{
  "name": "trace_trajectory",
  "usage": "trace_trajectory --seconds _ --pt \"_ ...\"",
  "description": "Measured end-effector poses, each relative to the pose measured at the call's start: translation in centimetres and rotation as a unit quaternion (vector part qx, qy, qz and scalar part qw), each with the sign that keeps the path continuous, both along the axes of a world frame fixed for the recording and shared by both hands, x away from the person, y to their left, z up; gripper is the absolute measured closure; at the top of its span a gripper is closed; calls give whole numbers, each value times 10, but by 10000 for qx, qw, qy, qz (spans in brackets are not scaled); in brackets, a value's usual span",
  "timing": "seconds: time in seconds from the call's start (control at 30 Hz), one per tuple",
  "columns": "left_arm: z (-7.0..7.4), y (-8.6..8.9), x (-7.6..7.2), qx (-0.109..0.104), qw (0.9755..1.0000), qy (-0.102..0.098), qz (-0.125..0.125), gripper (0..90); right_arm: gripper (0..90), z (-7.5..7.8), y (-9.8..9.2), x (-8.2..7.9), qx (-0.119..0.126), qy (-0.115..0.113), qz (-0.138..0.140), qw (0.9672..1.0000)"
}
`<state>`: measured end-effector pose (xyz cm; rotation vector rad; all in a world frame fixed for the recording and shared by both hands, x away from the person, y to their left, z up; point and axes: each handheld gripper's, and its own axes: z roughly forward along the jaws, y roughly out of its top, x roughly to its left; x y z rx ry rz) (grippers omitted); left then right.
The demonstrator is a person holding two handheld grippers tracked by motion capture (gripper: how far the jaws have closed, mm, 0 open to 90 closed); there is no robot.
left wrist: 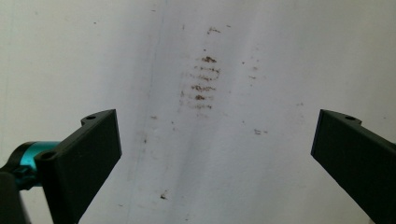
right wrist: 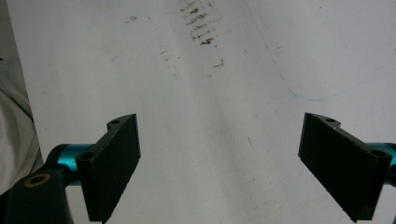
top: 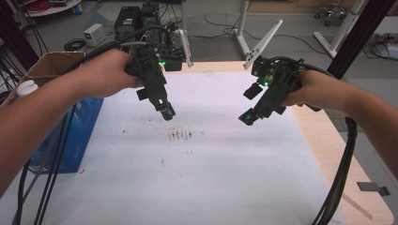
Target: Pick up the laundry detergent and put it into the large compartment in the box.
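Note:
Two hands hold black grippers in the air above a white sheet [top: 187, 168] that covers the table. My left gripper [top: 167, 112] points down and to the right from the upper left. My right gripper [top: 247, 117] points down and to the left from the upper right. In the left gripper view the gripper [left wrist: 217, 154] has its jaws wide apart with only the sheet [left wrist: 210, 177] behind them. The right gripper view shows the same: the gripper [right wrist: 219, 163] is open and holds nothing. A patch of brown smudges [top: 180, 135] marks the sheet between the two grippers.
A blue box [top: 77, 136] stands at the table's left edge, with a cardboard box [top: 51, 63] and a white bottle [top: 26, 88] behind it. Black cables [top: 338, 183] trail off both grippers. Bare wood [top: 347, 164] shows along the right edge. Black equipment [top: 141, 21] sits behind the table.

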<state>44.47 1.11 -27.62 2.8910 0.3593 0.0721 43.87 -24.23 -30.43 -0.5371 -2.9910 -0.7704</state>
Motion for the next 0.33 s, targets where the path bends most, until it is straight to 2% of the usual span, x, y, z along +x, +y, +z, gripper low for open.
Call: trace_trajectory --seconds 0.33 --pt "1 2 0 -40 10000 -83 31 16 121 -1 1 -2 40 -14 12 10000"
